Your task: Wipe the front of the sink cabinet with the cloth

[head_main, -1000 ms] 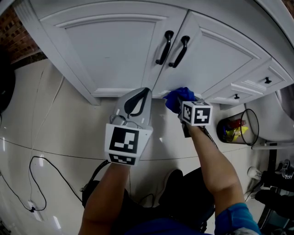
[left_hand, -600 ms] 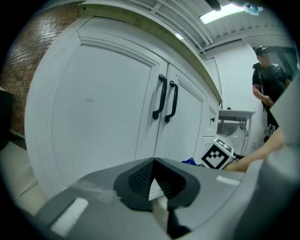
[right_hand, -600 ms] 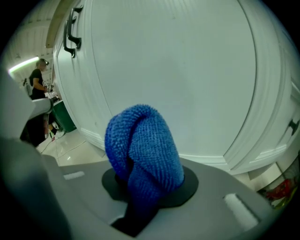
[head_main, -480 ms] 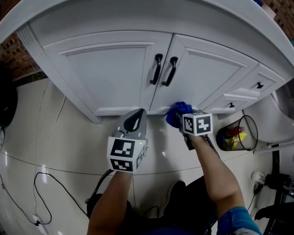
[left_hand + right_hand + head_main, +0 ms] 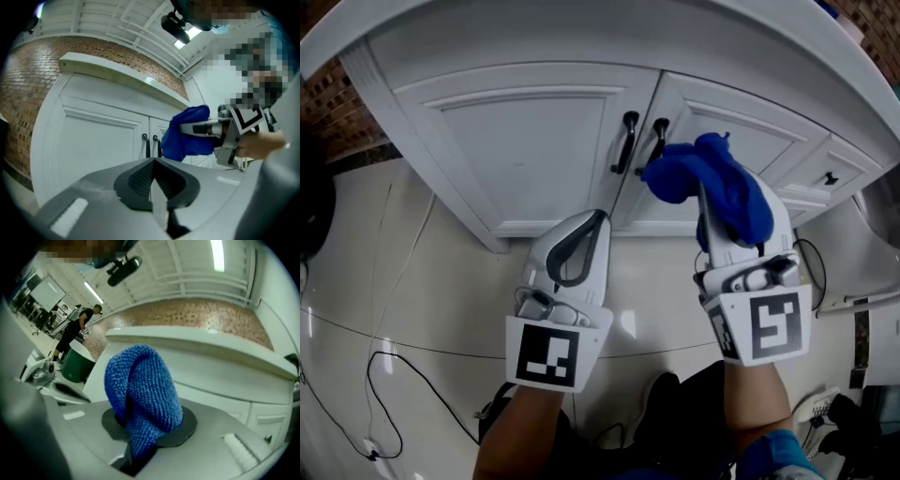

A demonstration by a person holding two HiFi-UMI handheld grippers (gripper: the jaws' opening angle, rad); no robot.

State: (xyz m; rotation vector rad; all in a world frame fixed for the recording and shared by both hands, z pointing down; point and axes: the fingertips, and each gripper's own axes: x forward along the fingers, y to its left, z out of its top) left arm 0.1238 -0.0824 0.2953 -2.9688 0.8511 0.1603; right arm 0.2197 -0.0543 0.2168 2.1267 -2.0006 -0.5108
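The white sink cabinet (image 5: pixel 516 141) has two panelled doors with a pair of black handles (image 5: pixel 628 141) at the middle seam. My right gripper (image 5: pixel 712 202) is shut on a bunched blue cloth (image 5: pixel 717 183), held up in front of the right door beside the handles. In the right gripper view the cloth (image 5: pixel 145 390) bulges out of the jaws of the right gripper (image 5: pixel 140 427), with the cabinet (image 5: pixel 225 376) behind it. My left gripper (image 5: pixel 598 220) is shut and empty, pointing at the seam near the cabinet's bottom rail. In the left gripper view its jaws (image 5: pixel 153 161) meet in front of the doors (image 5: pixel 103 140).
Small drawers (image 5: pixel 830 178) lie to the right of the doors. A wire waste basket (image 5: pixel 811 253) stands on the pale floor at right, partly hidden. A black cable (image 5: pixel 384 375) trails over the floor at left. Brick wall (image 5: pixel 319 89) adjoins the cabinet. A person (image 5: pixel 77 329) stands far off.
My right gripper has risen with the cloth from the cabinet's bottom rail to the level of the handles and come nearer the camera. The left gripper has shifted only slightly.
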